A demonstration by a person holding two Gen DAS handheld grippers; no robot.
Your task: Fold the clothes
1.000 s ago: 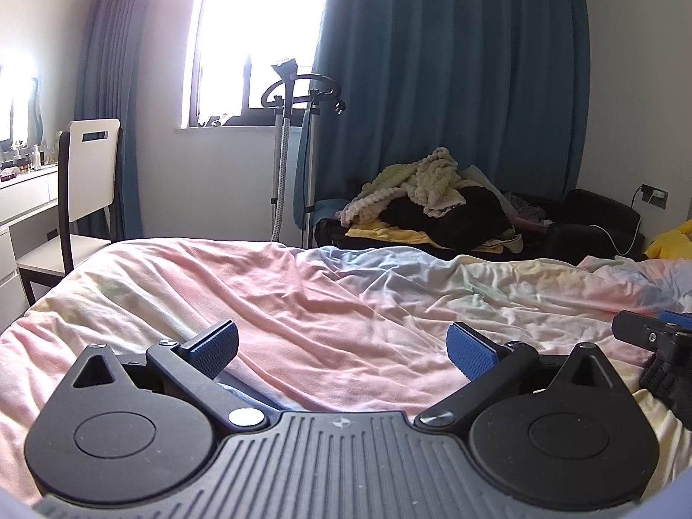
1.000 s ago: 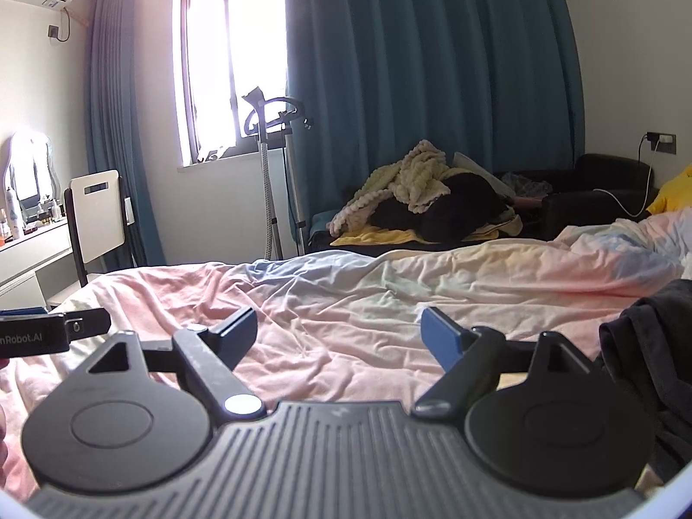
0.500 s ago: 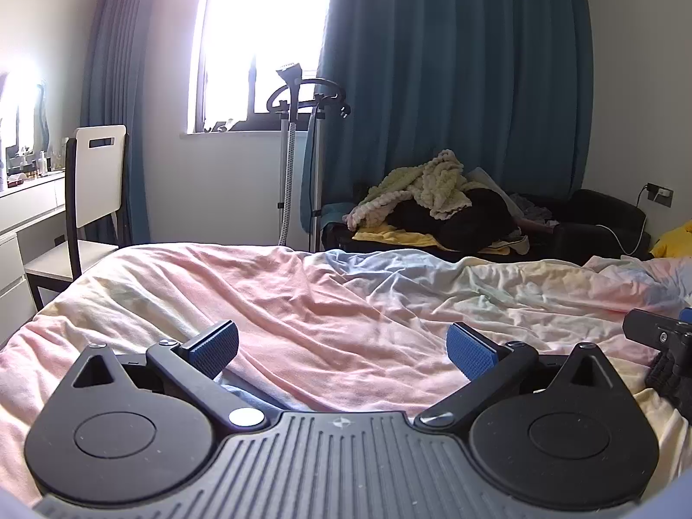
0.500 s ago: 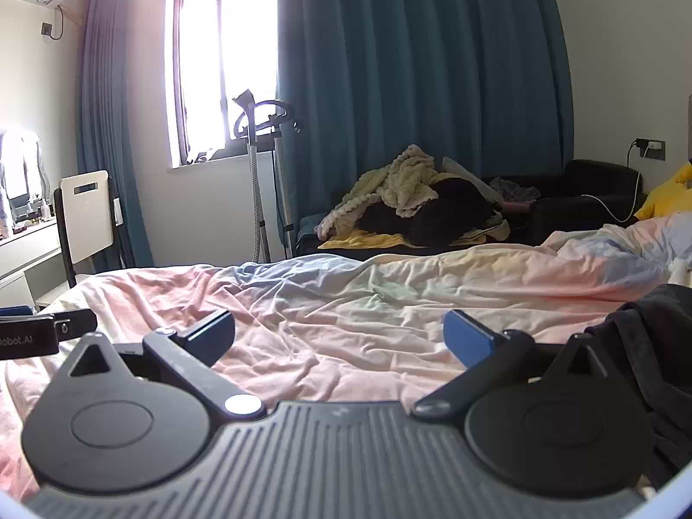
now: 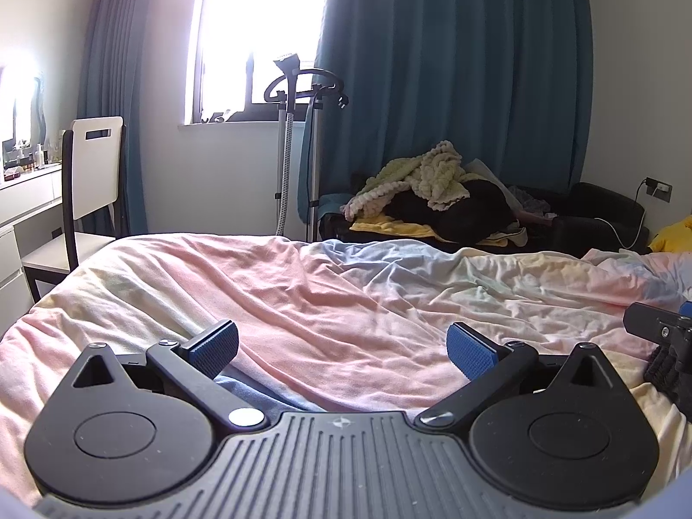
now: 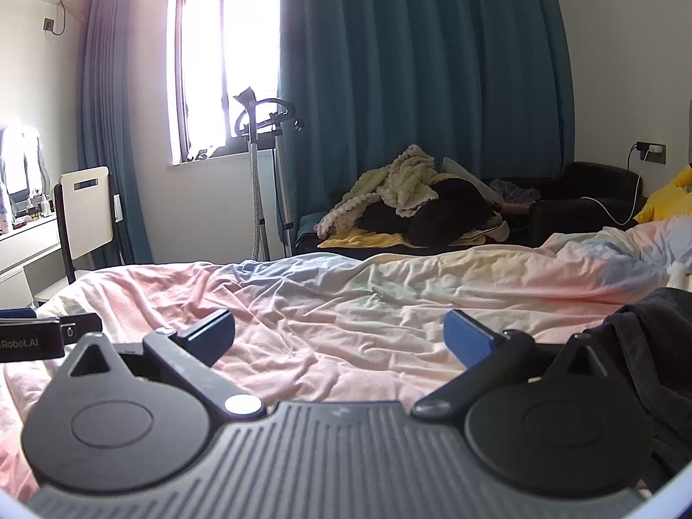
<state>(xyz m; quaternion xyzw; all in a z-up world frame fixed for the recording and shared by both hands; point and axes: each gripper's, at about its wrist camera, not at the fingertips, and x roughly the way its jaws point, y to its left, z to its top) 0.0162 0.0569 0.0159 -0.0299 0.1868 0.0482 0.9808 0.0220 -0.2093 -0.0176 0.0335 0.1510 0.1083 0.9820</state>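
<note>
While both claws hang apart over the bed, the dark garment waits off to the right.

With nothing between its blue pads, the right claw point(image 6: 339, 335) has just been opening and now stands at full spread, pointing across the rumpled pastel bed point(image 6: 346, 302); the garment point(image 6: 648, 346) lies heaped at about 3 o'clock from it, just beside the right finger and not touching the pads. The left claw point(image 5: 341, 346) is also spread and empty, with only sheet ahead; from it the garment lies beyond the other claw, so the right hand is plainly the nearer. The heap's long axis cannot be told, as the frame edge cuts it. No containers show.
</note>
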